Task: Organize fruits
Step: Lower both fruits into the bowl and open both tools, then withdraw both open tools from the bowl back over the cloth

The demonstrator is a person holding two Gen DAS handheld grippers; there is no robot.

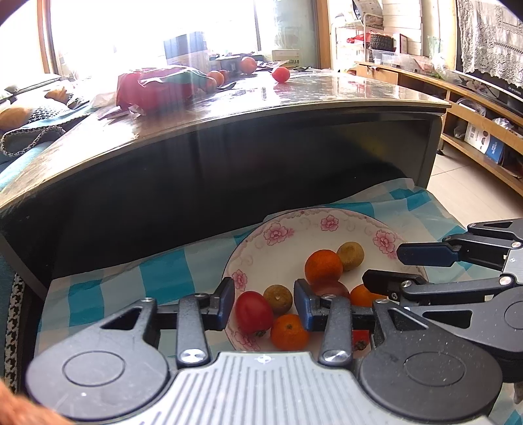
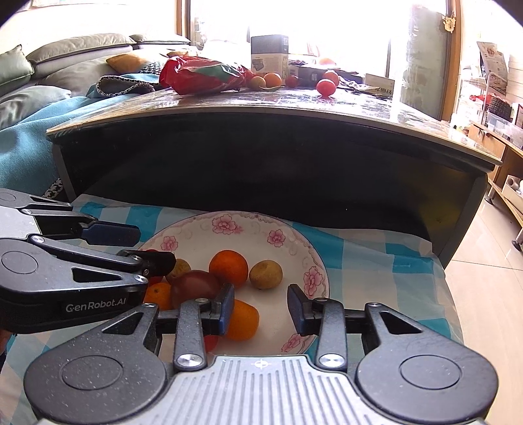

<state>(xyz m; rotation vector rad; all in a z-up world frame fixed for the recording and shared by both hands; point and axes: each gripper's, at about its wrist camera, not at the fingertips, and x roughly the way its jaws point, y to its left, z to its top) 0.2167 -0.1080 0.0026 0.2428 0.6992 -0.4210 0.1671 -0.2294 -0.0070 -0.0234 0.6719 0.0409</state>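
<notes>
Left wrist view: the left gripper [image 1: 264,302] hangs over the near rim of the flowered plate [image 1: 261,258], jaws narrowly apart and holding nothing; a red fruit [image 1: 253,312] and a brown fruit [image 1: 278,299] on the plate show in the gap. The right gripper [image 1: 385,266] reaches over the plate's right side.

Right wrist view: the right gripper [image 2: 260,310] stands narrowly apart and empty above the plate [image 2: 196,235]. An orange [image 2: 242,320] lies beside its left finger. On the table [image 2: 327,108] beyond the plate lie more fruit [image 2: 326,87].

Home living room, grey sofa [image 2: 65,55] with cushions, glossy coffee table [image 2: 278,108], wooden TV stand [image 1: 470,98] carrying a television [image 1: 497,88], bright window [image 2: 294,19]
</notes>
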